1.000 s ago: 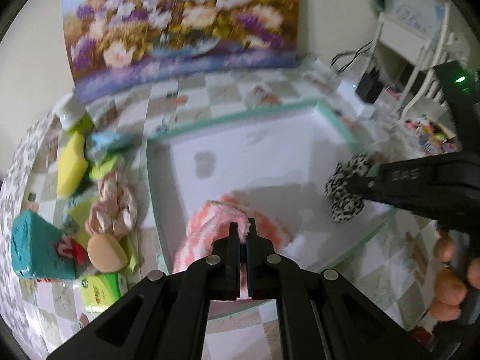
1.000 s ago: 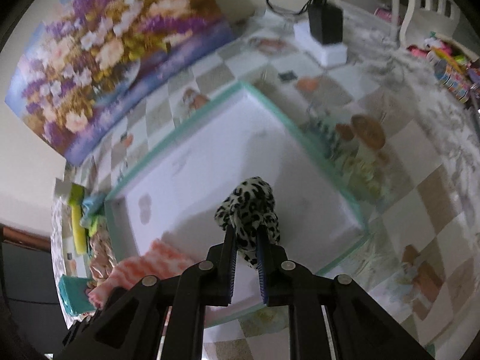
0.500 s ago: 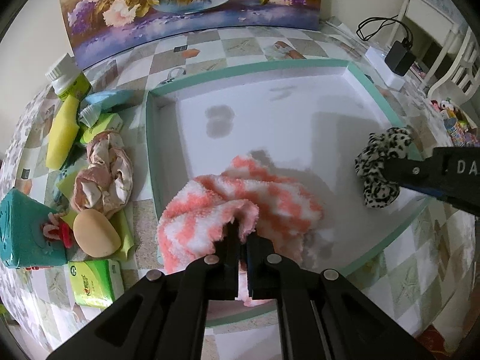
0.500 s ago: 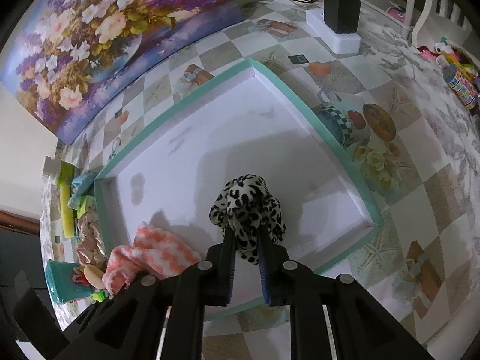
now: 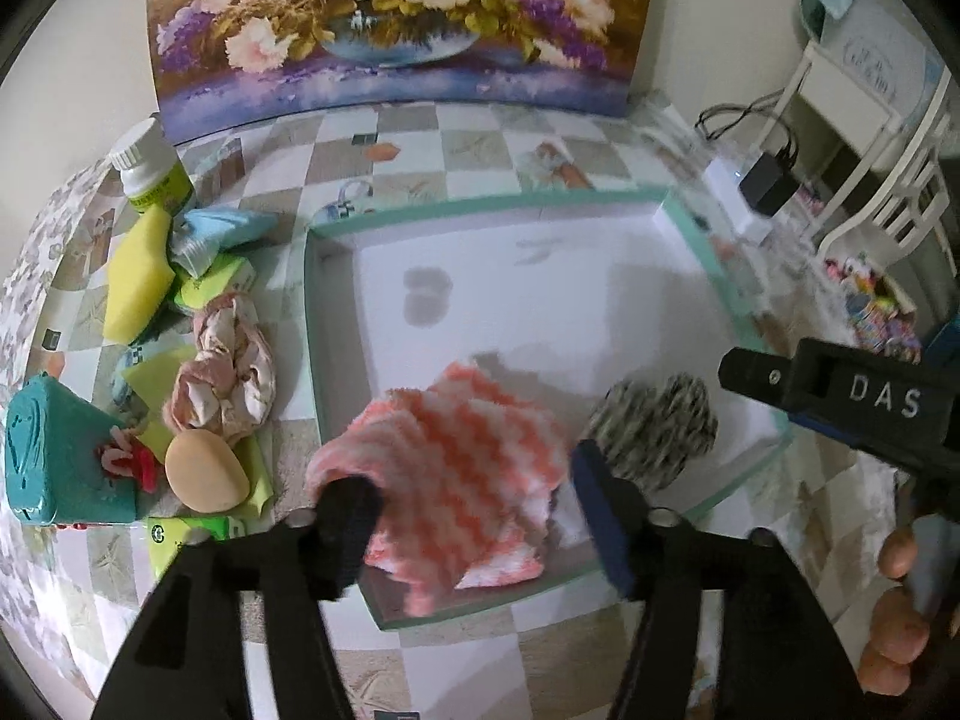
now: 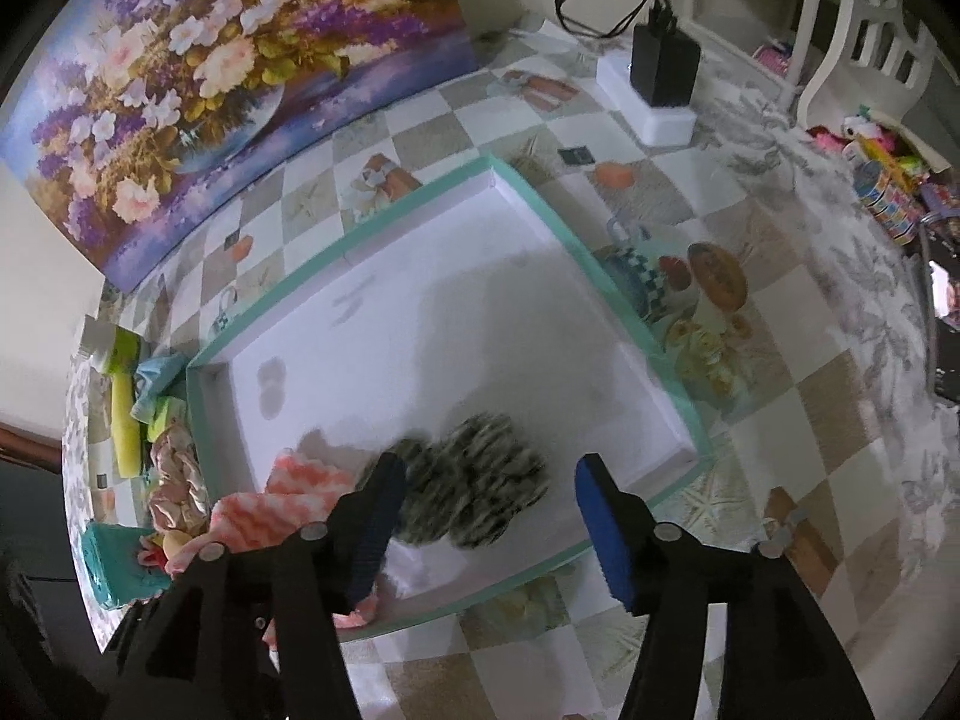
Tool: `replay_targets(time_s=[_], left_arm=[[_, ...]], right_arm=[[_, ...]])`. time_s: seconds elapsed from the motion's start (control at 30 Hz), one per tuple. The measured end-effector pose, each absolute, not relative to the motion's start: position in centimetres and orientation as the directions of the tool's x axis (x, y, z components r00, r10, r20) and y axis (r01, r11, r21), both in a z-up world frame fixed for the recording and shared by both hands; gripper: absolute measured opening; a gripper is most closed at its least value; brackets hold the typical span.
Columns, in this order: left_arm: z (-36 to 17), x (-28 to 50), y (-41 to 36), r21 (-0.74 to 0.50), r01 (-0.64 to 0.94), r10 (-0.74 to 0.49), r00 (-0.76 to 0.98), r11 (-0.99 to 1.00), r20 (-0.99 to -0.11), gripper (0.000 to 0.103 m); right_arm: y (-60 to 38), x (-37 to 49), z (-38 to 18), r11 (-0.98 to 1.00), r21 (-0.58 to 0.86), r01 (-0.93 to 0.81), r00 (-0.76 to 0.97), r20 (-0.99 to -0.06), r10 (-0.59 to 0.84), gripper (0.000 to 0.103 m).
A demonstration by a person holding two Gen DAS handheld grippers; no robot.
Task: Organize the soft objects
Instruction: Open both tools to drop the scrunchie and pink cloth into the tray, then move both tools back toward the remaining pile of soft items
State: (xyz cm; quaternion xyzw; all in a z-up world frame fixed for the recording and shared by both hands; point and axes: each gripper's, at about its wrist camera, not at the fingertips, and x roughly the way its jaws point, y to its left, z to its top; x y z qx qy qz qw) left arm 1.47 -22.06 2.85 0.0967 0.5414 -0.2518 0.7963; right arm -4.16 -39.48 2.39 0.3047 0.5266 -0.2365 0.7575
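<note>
Checked oilcloth with printed seashells and flowers covers the surface point(image 5: 480, 144); a glossy flower painting point(image 5: 396, 18) leans at the back. Shallow rectangular tray point(image 5: 480, 210), mint rim, white floor.

Left gripper point(image 5: 474, 516): fingers apart, jaws have just been opening. Fluffy coral-and-white zigzag towel point(image 5: 462, 450) lies crumpled below and between them in the tray's near corner, free of the pads.

Right gripper point(image 6: 486, 522): fingers apart, jaws have just been opening. Leopard-print scrunchie point(image 6: 474, 474), blurred, sits in the tray between and just ahead of the fingers, beside the towel. Right finger's pad is blue foam. Gripper body reads "DAS".

Left of the left fingers, outside the tray: satin scrunchie point(image 5: 225, 375), smooth egg-shaped sponge point(image 5: 204, 471), yellow foam block point(image 5: 141, 276), teal pack point(image 5: 54, 450), white-capped bottle point(image 5: 150, 171).
</note>
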Motion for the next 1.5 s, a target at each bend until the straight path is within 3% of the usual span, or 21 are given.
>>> replay_targets(time_s=[0.13,0.23,0.37,0.57,0.87,1.1,1.5], left_arm=[[4.0,2.5,-20.9,-0.165,0.464,-0.330,0.302,0.871,-0.894,0.078],[4.6,3.5,-19.6,-0.181,0.416,-0.333,0.330,0.891,-0.883,0.090],[5.4,5.2,-17.1,-0.200,0.328,-0.320,0.369,0.923,-0.872,0.095],[5.6,7.7,-13.2,-0.213,0.193,-0.274,0.398,0.958,-0.875,0.096],[6.7,9.7,-7.5,-0.201,0.025,-0.189,0.469,0.979,-0.863,0.098],[7.1,10.5,-3.1,-0.139,-0.103,-0.073,0.485,0.985,-0.872,0.103],[7.4,12.1,2.0,-0.219,-0.208,-0.089,0.501,0.953,-0.861,0.103]], right_arm=[[-39.6,-4.5,3.6,0.700,0.200,0.686,0.344,-0.936,-0.070,0.069],[-39.6,-4.7,4.2,0.695,0.203,0.689,0.356,-0.931,-0.082,0.072],[-39.6,-4.9,4.8,0.698,0.196,0.688,0.364,-0.926,-0.099,0.075],[-38.8,-4.4,4.5,0.711,0.178,0.680,0.354,-0.929,-0.106,0.078],[-34.1,-1.8,4.5,0.792,0.194,0.579,0.391,-0.918,-0.060,0.099],[-29.2,0.3,4.2,0.867,0.203,0.455,0.409,-0.913,-0.001,0.101],[-24.8,2.4,3.6,0.908,0.243,0.342,0.456,-0.887,0.066,0.103]])
